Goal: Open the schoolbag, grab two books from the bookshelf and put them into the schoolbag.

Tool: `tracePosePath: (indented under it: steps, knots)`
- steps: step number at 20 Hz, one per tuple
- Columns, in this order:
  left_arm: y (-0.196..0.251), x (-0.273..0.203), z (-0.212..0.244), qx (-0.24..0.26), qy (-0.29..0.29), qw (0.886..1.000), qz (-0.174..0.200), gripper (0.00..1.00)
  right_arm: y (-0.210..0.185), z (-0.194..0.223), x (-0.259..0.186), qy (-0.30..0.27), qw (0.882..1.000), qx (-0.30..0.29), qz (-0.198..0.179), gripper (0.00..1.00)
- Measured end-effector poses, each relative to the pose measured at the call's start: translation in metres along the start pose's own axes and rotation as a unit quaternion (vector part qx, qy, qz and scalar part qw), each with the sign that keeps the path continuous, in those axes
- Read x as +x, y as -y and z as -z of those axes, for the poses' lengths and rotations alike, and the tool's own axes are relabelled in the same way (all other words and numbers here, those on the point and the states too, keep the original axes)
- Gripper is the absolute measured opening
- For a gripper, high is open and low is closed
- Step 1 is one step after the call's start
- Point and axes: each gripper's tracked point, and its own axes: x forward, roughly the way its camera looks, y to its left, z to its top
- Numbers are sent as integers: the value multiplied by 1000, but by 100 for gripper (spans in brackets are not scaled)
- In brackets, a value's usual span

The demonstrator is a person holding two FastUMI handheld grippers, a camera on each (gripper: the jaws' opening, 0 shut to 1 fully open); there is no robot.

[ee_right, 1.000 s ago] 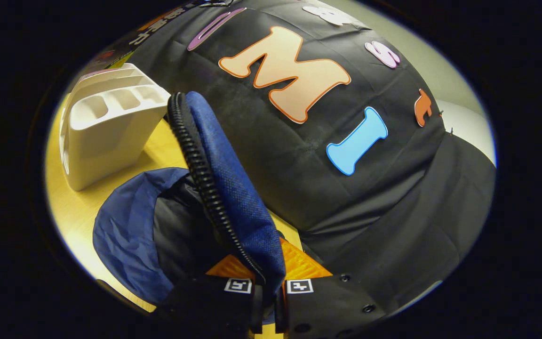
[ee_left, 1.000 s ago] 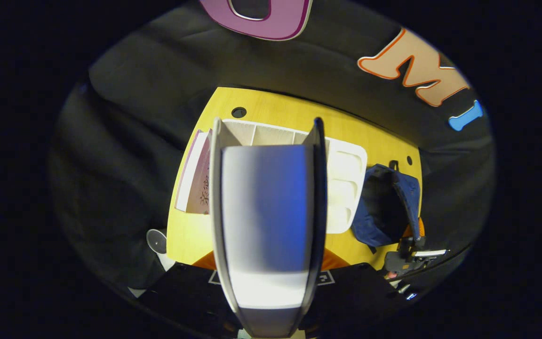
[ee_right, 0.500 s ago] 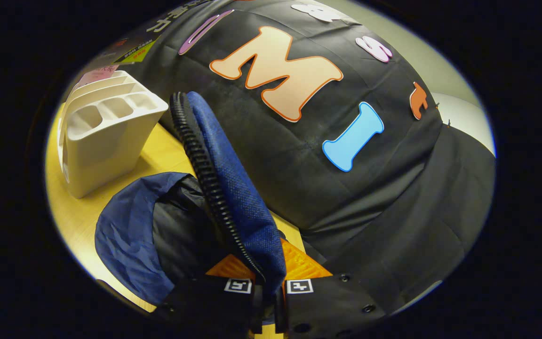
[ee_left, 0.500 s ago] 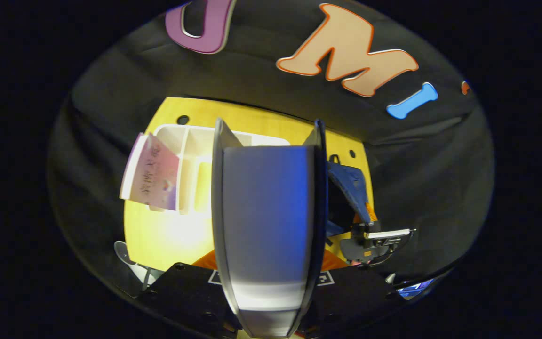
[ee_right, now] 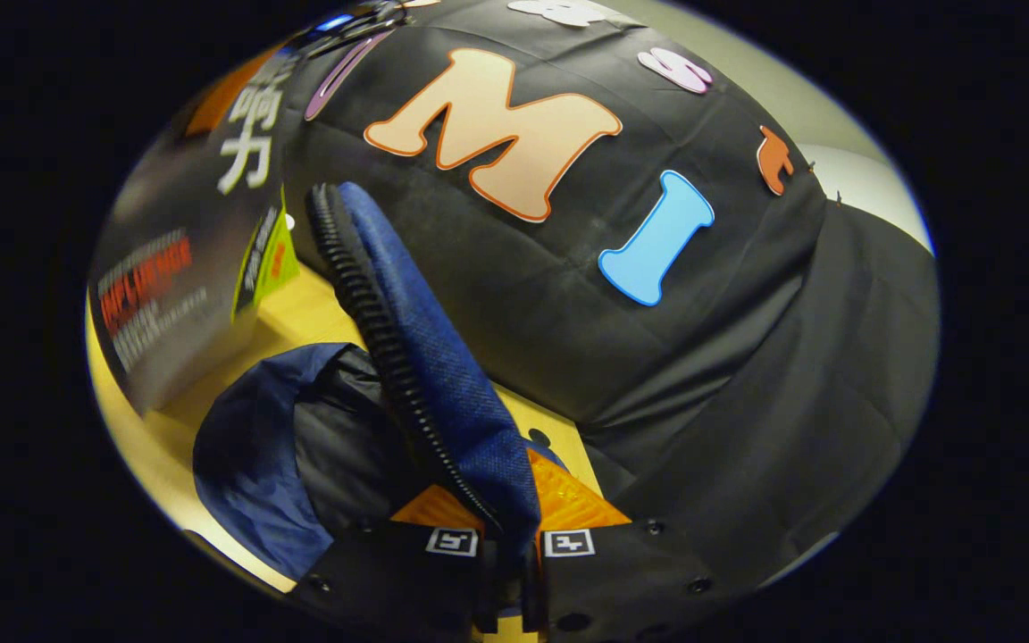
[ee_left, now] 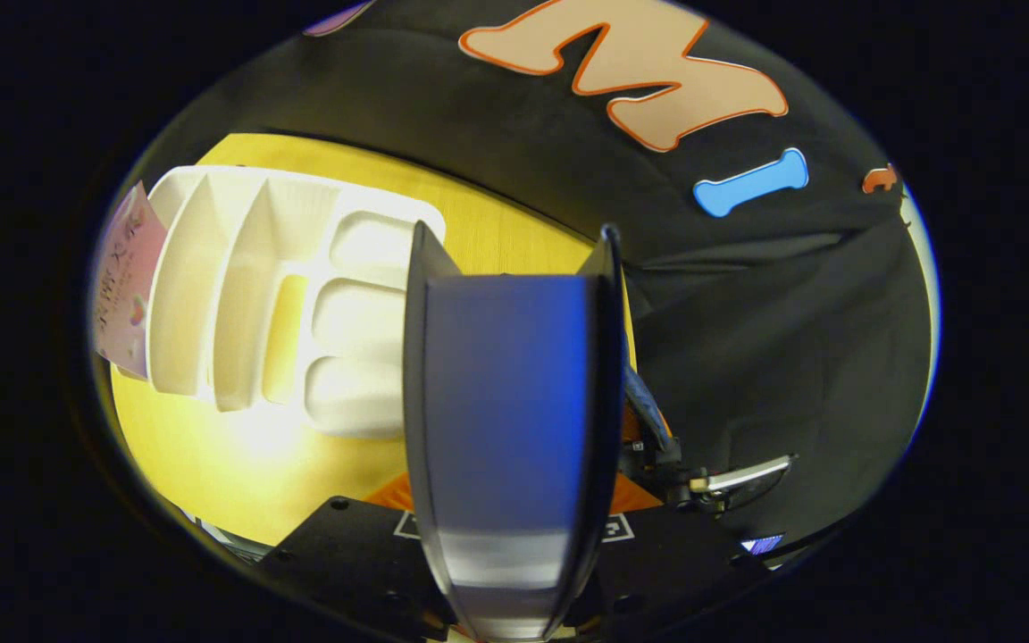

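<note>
A book is gripped between the left gripper fingers, above the yellow table and just right of the white bookshelf. A pink book stands in the shelf's far-left slot. In the right gripper view, the right gripper is clenched on the schoolbag flap, lifted to hold the bag open. The dark-covered book is seen at left, beside the bag opening.
</note>
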Motion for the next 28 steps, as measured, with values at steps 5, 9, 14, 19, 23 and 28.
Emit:
tracePosePath:
  steps: [5,9,14,19,23,28]
  knots:
    - [19,65,-5,-10,24,999,43,37,-2,-4,-2,13,1000,-5,-13,10]
    - [28,106,-2,-10,37,998,56,37,4,-6,-3,20,1000,6,-20,13]
    - [49,154,4,-17,39,995,95,37,8,-11,-4,32,999,29,-28,13]
    - [71,209,10,-21,43,988,149,37,6,-16,-1,46,997,42,-41,13]
    - [83,246,13,-29,39,982,183,37,7,-17,-1,51,997,43,-45,13]
    - [90,278,17,-73,10,970,231,37,4,-20,-1,55,996,46,-53,13]
